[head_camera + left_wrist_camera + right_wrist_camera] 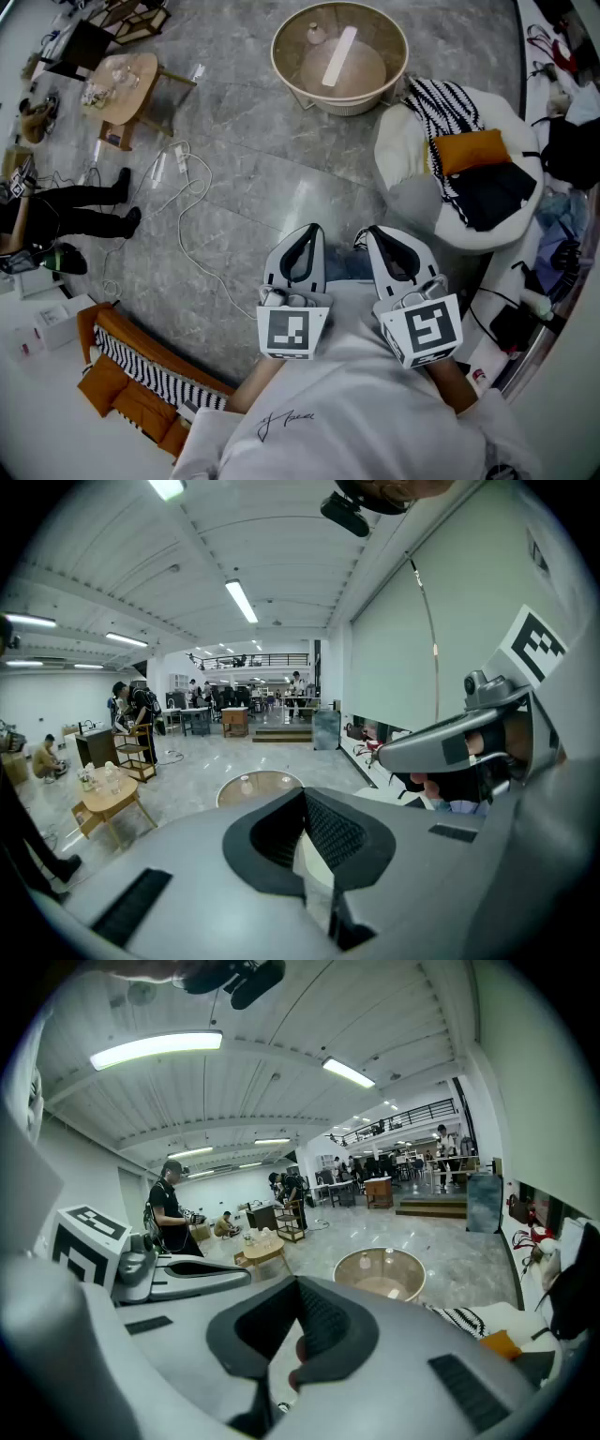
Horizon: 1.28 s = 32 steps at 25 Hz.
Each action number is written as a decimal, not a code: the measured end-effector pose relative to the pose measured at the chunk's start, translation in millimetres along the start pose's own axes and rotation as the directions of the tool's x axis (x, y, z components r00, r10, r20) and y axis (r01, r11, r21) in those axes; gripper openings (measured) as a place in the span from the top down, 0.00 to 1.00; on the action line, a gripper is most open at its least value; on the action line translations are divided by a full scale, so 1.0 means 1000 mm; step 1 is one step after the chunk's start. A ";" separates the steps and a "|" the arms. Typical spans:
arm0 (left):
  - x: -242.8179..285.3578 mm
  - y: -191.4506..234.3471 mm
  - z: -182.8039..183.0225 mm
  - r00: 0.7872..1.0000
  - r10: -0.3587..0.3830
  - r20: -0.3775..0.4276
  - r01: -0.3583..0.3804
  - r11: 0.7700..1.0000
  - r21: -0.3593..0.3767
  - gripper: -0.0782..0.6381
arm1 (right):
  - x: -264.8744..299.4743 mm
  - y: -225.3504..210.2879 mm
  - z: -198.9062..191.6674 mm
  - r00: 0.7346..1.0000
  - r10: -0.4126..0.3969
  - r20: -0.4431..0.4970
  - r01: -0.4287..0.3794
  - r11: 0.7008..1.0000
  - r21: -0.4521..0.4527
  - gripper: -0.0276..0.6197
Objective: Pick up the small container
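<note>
The small container (317,34) is a pale little bottle standing on a round glass-topped table (281,66) far ahead on the floor. It also shows as a small pale shape on the table in the left gripper view (246,783) and the right gripper view (364,1261). Both grippers are held close to the person's chest, side by side and pointing toward that table. My left gripper (309,231) (303,797) is shut with nothing between its jaws. My right gripper (375,232) (298,1290) is also shut and empty.
A white beanbag seat (412,150) with a striped cloth and an orange cushion (473,150) lies at the right, near the round table. A white cable (187,216) trails over the grey floor. A small wooden table (127,84) and a standing person (66,211) are at the left.
</note>
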<state>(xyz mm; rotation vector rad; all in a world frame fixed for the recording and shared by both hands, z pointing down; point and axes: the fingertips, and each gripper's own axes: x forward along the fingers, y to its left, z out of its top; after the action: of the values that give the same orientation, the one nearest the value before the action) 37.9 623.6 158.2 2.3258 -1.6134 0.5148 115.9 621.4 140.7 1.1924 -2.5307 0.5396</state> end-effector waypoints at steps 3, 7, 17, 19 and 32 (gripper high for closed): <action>0.002 0.009 0.003 1.000 0.005 -0.010 -0.006 0.999 -0.039 0.88 | 0.004 -0.003 0.000 1.000 0.007 0.005 -0.007 1.000 0.007 0.94; 0.006 0.022 0.011 0.999 0.036 -0.001 -0.036 0.995 -0.097 0.88 | 0.005 -0.009 -0.001 1.000 0.021 0.015 -0.022 0.998 0.053 0.94; -0.001 0.023 0.007 0.997 0.072 -0.009 -0.073 0.987 -0.142 0.88 | 0.002 -0.027 -0.003 0.999 0.026 0.027 -0.029 0.995 0.099 0.94; -0.001 0.025 0.004 0.997 0.075 -0.014 -0.077 0.985 -0.152 0.88 | 0.003 -0.031 -0.007 1.000 0.022 0.012 -0.023 0.995 0.100 0.94; 0.024 0.080 0.010 0.996 0.089 -0.018 -0.091 0.969 -0.230 0.88 | 0.049 -0.039 0.018 0.999 -0.004 -0.034 0.006 0.998 0.055 0.94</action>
<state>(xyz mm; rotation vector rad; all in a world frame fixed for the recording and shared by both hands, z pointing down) -28.4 571.4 160.6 2.0879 -1.6831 0.3338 114.1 557.8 153.4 1.1981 -2.4994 0.6269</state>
